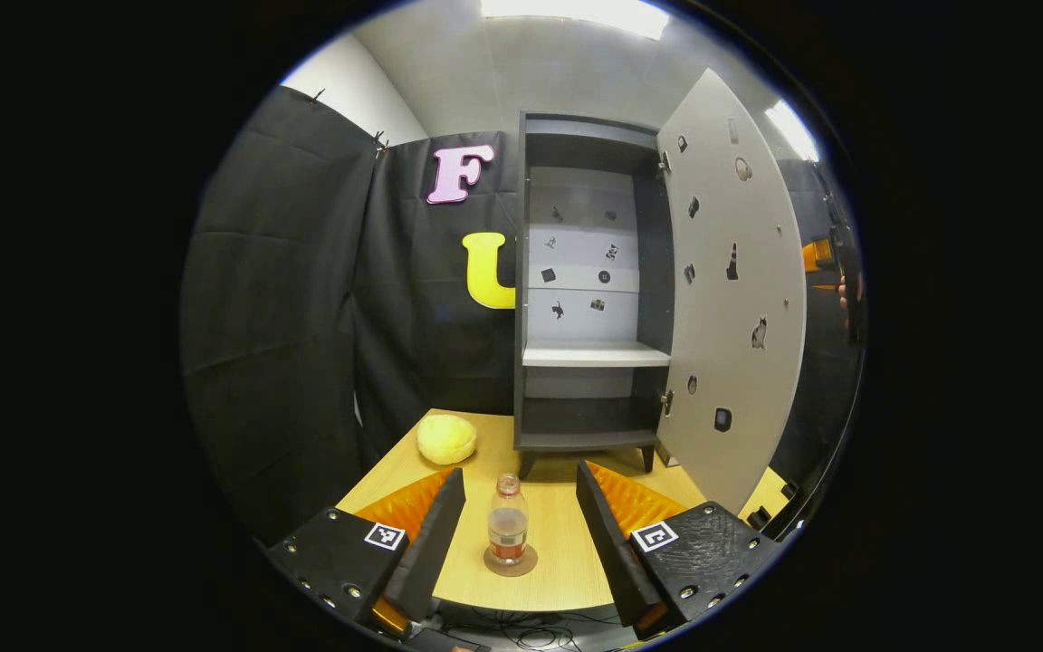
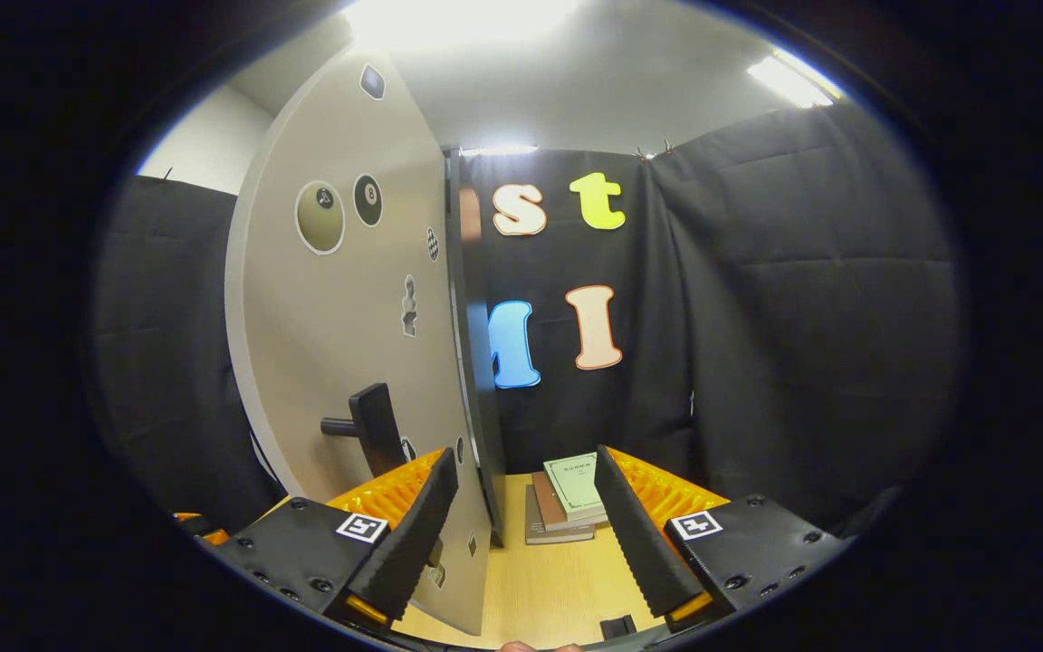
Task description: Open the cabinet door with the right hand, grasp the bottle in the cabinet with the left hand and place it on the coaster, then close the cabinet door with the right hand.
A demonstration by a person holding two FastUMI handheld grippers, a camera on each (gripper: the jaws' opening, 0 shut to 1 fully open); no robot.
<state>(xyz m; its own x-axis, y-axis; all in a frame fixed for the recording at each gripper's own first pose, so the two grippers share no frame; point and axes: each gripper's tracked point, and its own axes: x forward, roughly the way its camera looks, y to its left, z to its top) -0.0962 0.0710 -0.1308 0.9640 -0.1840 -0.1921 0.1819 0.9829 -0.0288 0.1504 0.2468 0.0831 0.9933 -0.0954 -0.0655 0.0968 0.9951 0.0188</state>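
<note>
In the left gripper view the bottle stands upright on the round coaster near the front edge of the wooden table, its long axis vertical and its cap up, a band of dark liquid low in its clear body. The left gripper has its fingers spread wide to either side of the bottle, touching neither it nor the coaster. Behind, the dark cabinet stands open with its pale shelf bare, and the cabinet door swings out to the right, its inner face dotted with small stickers. A yellow rounded soft object lies on the table to the left of the cabinet, well apart from the bottle. The right gripper view looks instead at the door's outer face, seen close and nearly edge-on, with its dark handle sticking out just above the near finger. The right gripper is also spread open, the door's lower edge passing between its fingers without a clear touch. Past the door, a small stack of books lies on the table against the black cloth.
</note>
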